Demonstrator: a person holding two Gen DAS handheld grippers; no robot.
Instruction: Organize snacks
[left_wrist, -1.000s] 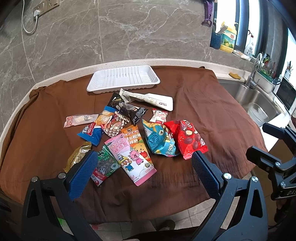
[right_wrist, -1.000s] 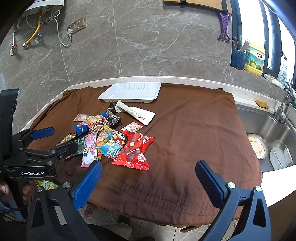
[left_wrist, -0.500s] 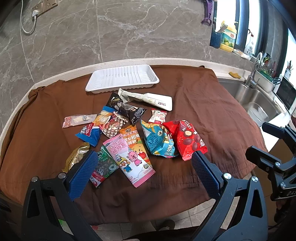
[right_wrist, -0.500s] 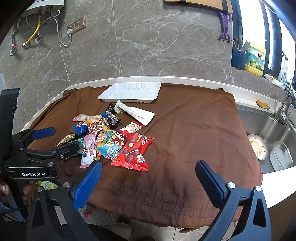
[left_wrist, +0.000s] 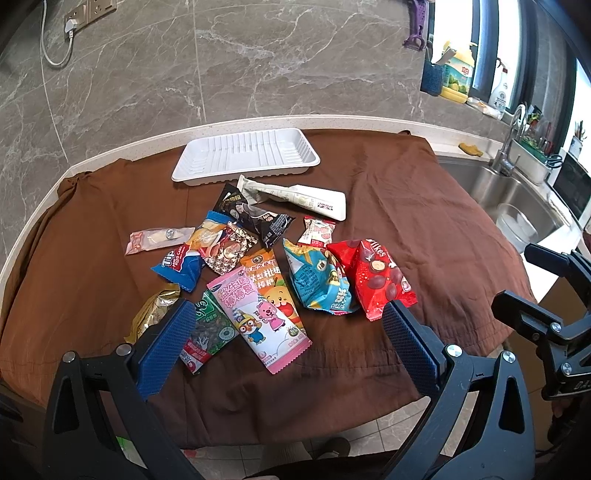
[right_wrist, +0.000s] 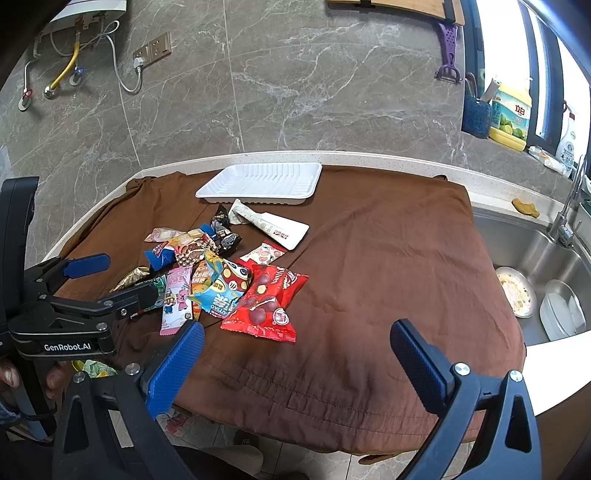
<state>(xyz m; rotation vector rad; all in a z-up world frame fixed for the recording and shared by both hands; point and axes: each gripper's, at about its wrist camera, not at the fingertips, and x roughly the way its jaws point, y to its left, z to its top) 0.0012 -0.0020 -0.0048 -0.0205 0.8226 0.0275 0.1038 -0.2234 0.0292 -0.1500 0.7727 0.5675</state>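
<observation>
Several snack packets lie in a heap on a brown cloth (left_wrist: 406, 221): a red chocolate bag (left_wrist: 373, 277), a blue chips bag (left_wrist: 319, 282), a pink cartoon packet (left_wrist: 258, 319) and a white pouch (left_wrist: 299, 197). An empty white tray (left_wrist: 245, 155) sits behind them, also in the right wrist view (right_wrist: 262, 179). My left gripper (left_wrist: 288, 332) is open and empty, above the near edge of the heap. My right gripper (right_wrist: 295, 354) is open and empty, over bare cloth right of the red bag (right_wrist: 267, 304).
A steel sink (right_wrist: 535, 266) with dishes lies to the right, a faucet (left_wrist: 511, 142) behind it. A marble wall (left_wrist: 258, 62) rises behind the counter. Bottles (right_wrist: 511, 114) stand at the window. The cloth hangs over the counter's front edge.
Both grippers stay open. The left wrist view has shifted slightly; the snacks have not moved.
</observation>
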